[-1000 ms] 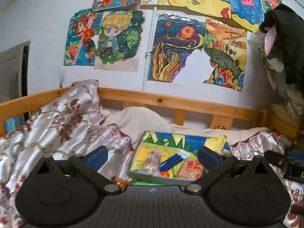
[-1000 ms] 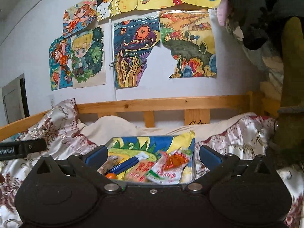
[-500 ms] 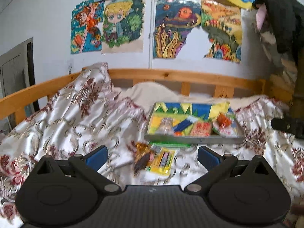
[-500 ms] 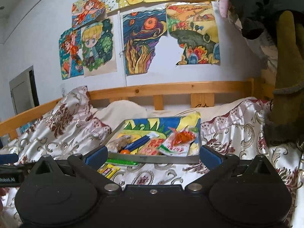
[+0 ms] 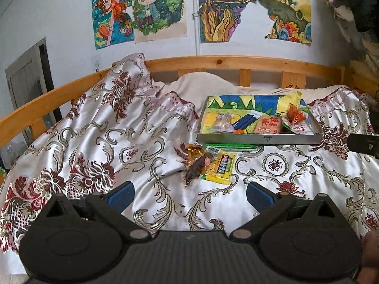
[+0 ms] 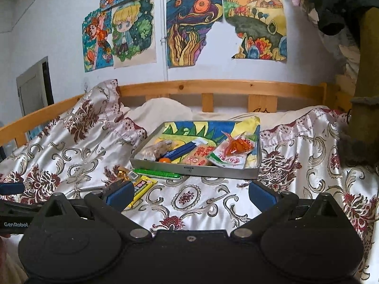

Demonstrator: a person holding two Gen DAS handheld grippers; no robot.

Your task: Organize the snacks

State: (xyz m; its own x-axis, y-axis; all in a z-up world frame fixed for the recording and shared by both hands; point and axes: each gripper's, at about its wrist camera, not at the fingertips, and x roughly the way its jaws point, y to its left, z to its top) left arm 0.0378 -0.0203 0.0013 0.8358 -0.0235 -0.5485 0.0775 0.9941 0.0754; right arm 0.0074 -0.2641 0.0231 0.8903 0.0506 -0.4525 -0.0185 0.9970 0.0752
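A metal tray [image 5: 258,139] [image 6: 194,169] lined with a colourful drawing sits on the bed. Several snacks lie in it, among them a blue packet [image 5: 244,121] and a red-and-white packet [image 6: 231,152]. In front of the tray lie loose snacks: a green packet [image 5: 231,147] [image 6: 156,174], a yellow packet [image 5: 221,165] [image 6: 142,188] and a brown snack in clear wrap [image 5: 196,166]. My left gripper [image 5: 188,196] is open and empty, short of the loose snacks. My right gripper [image 6: 189,195] is open and empty, short of the tray.
A shiny floral bedspread [image 5: 106,146] covers the bed, bunched high at the left. A wooden rail [image 5: 236,62] runs behind, with a pillow [image 5: 203,84]. Drawings [image 5: 156,7] hang on the wall. Dark clothes [image 6: 336,4] hang at the right.
Both grippers have pulled back and tilted down. The tray now looks farther off and the loose snacks in front of it have come into view. Both stay open.
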